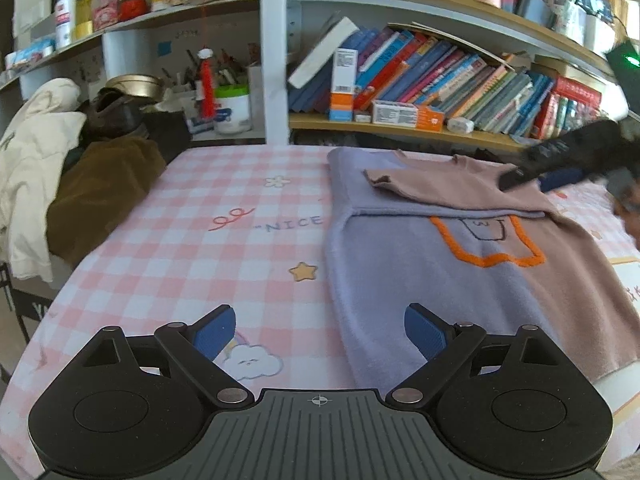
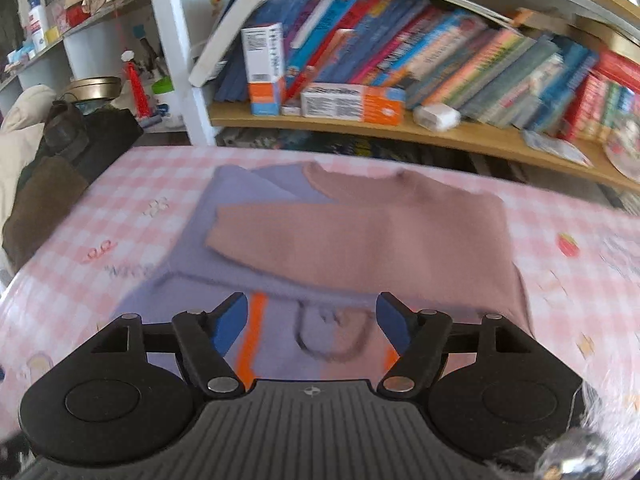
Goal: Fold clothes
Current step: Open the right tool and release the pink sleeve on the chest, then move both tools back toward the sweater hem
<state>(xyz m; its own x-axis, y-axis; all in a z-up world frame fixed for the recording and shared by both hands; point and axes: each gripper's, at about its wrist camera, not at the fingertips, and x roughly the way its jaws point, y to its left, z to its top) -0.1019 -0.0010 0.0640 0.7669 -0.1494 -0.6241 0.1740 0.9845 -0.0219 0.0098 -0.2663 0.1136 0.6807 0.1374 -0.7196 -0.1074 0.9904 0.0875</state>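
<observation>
Clearly saw the sweater (image 1: 400, 280) spread flat on the pink checked tablecloth (image 1: 180, 240), lilac on one half and dusty pink on the other, with an orange outline (image 1: 488, 258) stitched on the chest. Found the pink sleeve (image 1: 440, 184) folded across the upper part, its cuff resting on the lilac side. Saw the left gripper (image 1: 320, 320) low over the near edge of the table, jaws wide apart and holding nothing. Noted one of its blue pads (image 1: 424, 336) above the lilac cloth and the other above the bare tablecloth, with the sweater's side edge running between them. Could not tell whether the pads touched the fabric. From the right wrist view, found the right gripper (image 2: 312, 312) over the middle of the sweater (image 2: 360, 232), also with jaws well apart and nothing pinched. Saw the orange outline (image 2: 256, 332) and a dark stitched shape between its fingers, and the folded pink sleeve (image 2: 340, 236) just beyond the fingertips. From the left wrist view, caught the same right gripper (image 1: 532, 172) only as a dark blur near the shoulder of the sweater. Noticed behind the table a bookshelf (image 1: 400, 128) and, at the far corner, a pile of clothes (image 1: 100, 184).
</observation>
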